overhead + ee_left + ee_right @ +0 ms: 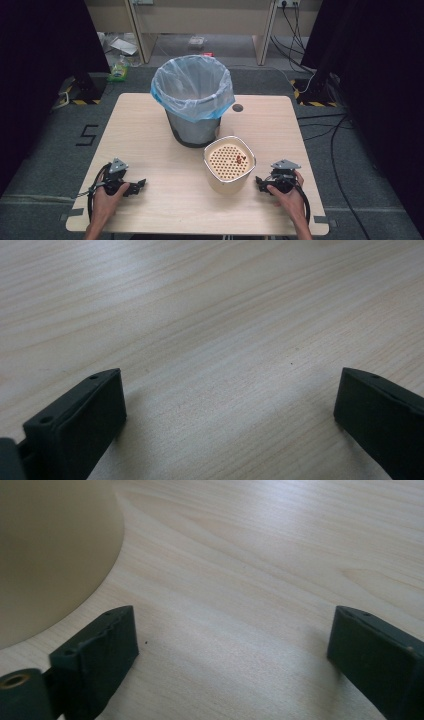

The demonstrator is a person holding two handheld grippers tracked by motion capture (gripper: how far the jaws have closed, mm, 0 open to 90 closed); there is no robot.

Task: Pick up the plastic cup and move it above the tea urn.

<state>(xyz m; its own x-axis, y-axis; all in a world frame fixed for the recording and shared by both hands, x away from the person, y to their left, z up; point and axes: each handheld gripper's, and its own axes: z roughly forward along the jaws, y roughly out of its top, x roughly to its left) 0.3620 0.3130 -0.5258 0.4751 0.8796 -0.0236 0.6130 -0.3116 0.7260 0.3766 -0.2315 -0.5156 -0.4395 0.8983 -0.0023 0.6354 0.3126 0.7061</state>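
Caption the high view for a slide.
Open hand-held grippers flank a cream perforated container before a bag-lined bin on a wooden table.

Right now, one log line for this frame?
left gripper: open, empty, on table | right gripper: open, empty, beside container | container: perforated insert, small red scraps | bin: bagged, behind container

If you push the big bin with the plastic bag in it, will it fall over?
Probably not easily. The bin stands upright on a broad round base on the table, so it would likely slide first. It looks empty, so it is probably light. A push up near the floppy bag rim could tip it.
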